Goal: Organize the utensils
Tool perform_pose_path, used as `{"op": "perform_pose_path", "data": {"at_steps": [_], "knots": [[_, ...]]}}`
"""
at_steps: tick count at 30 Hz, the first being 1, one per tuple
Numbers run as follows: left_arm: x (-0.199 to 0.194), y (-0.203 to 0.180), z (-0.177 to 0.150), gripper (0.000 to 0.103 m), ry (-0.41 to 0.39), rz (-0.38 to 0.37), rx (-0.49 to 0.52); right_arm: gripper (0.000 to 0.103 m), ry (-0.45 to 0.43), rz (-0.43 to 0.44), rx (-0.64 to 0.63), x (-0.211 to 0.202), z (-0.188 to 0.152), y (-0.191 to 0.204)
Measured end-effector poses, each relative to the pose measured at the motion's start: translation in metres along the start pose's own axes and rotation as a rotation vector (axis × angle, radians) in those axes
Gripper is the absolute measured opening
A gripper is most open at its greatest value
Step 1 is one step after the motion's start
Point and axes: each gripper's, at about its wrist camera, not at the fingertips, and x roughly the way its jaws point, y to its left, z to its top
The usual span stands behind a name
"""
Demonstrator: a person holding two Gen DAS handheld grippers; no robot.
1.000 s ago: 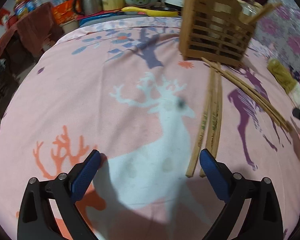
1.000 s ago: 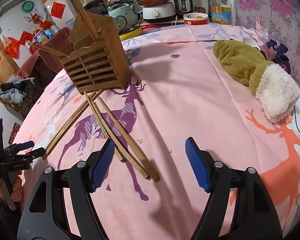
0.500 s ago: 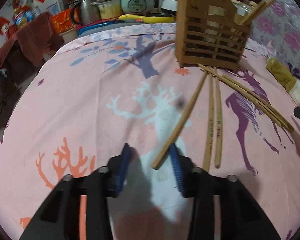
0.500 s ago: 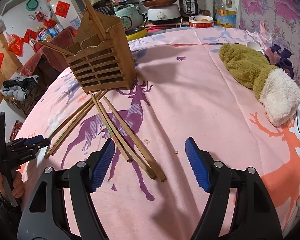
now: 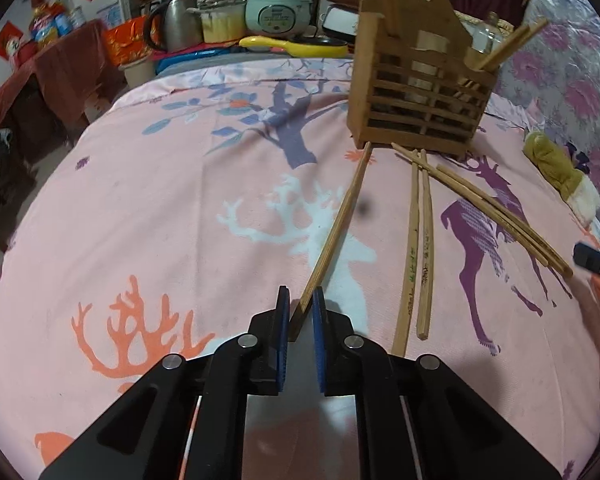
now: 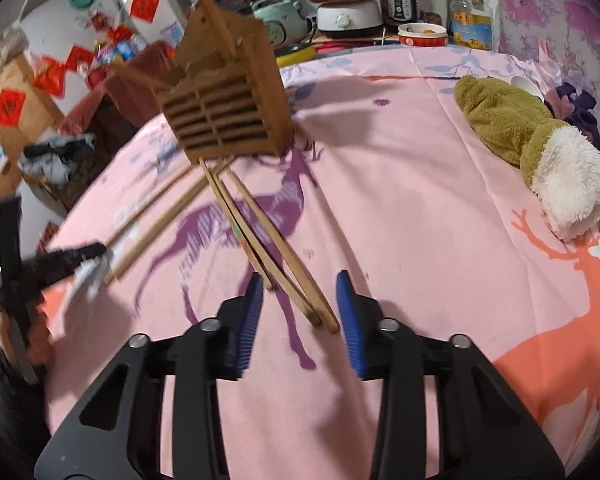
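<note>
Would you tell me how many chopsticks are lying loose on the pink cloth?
6. One chopstick lies between the left gripper's closing jaws; a pair lies just right of it; three more end between the right gripper's closing jaws. Overlaps may hide another.

Slatted wooden utensil holder (image 5: 416, 108) upright at the far side, two chopsticks poking from it; loose bamboo chopsticks fan out flat from its base: one single (image 5: 336, 228), one pair (image 5: 420, 248), one bundle (image 6: 276, 248).
</note>
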Motion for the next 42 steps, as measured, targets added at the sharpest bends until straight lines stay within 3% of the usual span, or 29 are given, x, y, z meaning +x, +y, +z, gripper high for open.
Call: {"op": "perform_pose_path", "data": {"at_steps": [6, 8, 15, 20, 25, 28, 31, 35, 42], "knots": [[0.005, -0.003, -0.002, 0.012, 0.017, 0.019, 0.015, 0.035, 0.029, -0.043, -0.041, 0.006, -0.006, 0.001], [0.005, -0.002, -0.002, 0.012, 0.019, 0.016, 0.01, 0.03, 0.053, -0.039, -0.048, 0.01, -0.009, -0.001], [0.005, -0.002, -0.003, 0.012, 0.018, 0.027, 0.018, 0.027, 0.083, 0.116, -0.12, 0.007, -0.019, 0.012], [0.005, -0.004, -0.003, 0.013, 0.018, 0.03, 0.021, 0.028, 0.083, 0.071, -0.057, 0.009, -0.015, -0.002], [0.005, -0.004, -0.003, 0.013, 0.017, 0.038, 0.027, 0.028, 0.09, 0.021, -0.148, 0.013, -0.021, 0.015], [0.004, -0.006, -0.004, 0.013, 0.017, 0.044, 0.031, 0.02, 0.082, -0.02, -0.18, 0.013, -0.023, 0.018], [0.004, -0.007, -0.004, 0.013, 0.017, 0.052, 0.039, 0.018, 0.083, -0.004, -0.14, 0.011, -0.019, 0.008], [0.004, -0.008, -0.004, 0.013, 0.017, 0.051, 0.037, 0.023, 0.065, 0.041, -0.07, 0.006, -0.014, -0.004], [0.005, -0.01, -0.004, 0.013, 0.013, 0.071, 0.052, 0.021, 0.07, 0.013, -0.057, 0.014, -0.013, -0.002]]}}
